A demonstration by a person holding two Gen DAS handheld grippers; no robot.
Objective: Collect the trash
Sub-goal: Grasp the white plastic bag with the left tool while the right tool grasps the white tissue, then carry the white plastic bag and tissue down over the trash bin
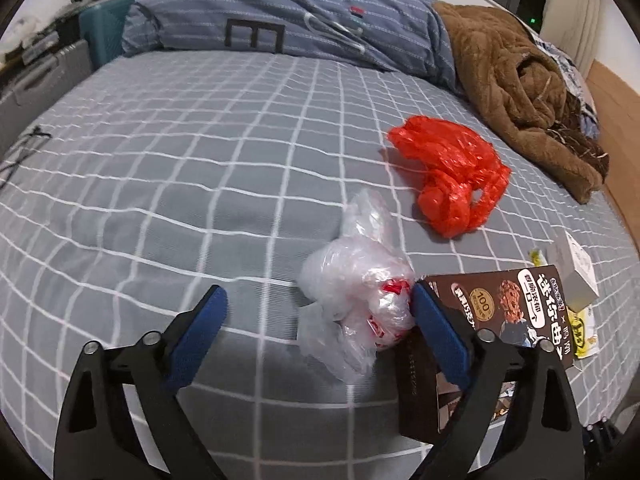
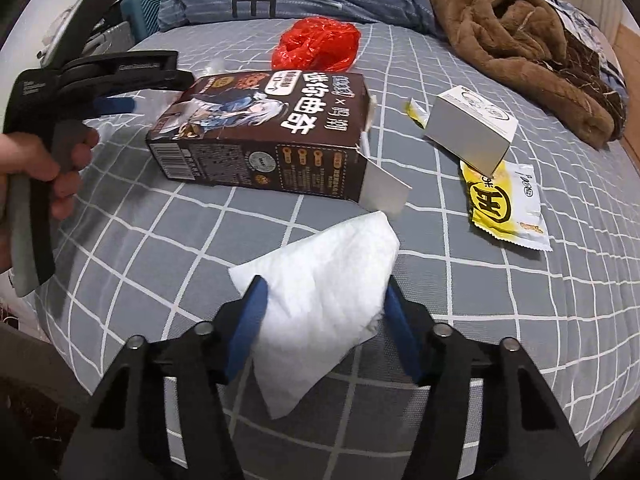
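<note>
A grey checked bed sheet (image 2: 520,320) fills both views. The brown box (image 2: 264,136) lies at the centre of the right wrist view, with the red bag (image 2: 316,44) above it. The right gripper (image 2: 322,312) has its jaws half closed around a white tissue (image 2: 324,288), pads touching its edges. The left gripper (image 1: 320,320) stands wide open around a clear plastic bag (image 1: 360,292) at lower centre, not squeezing it.
</note>
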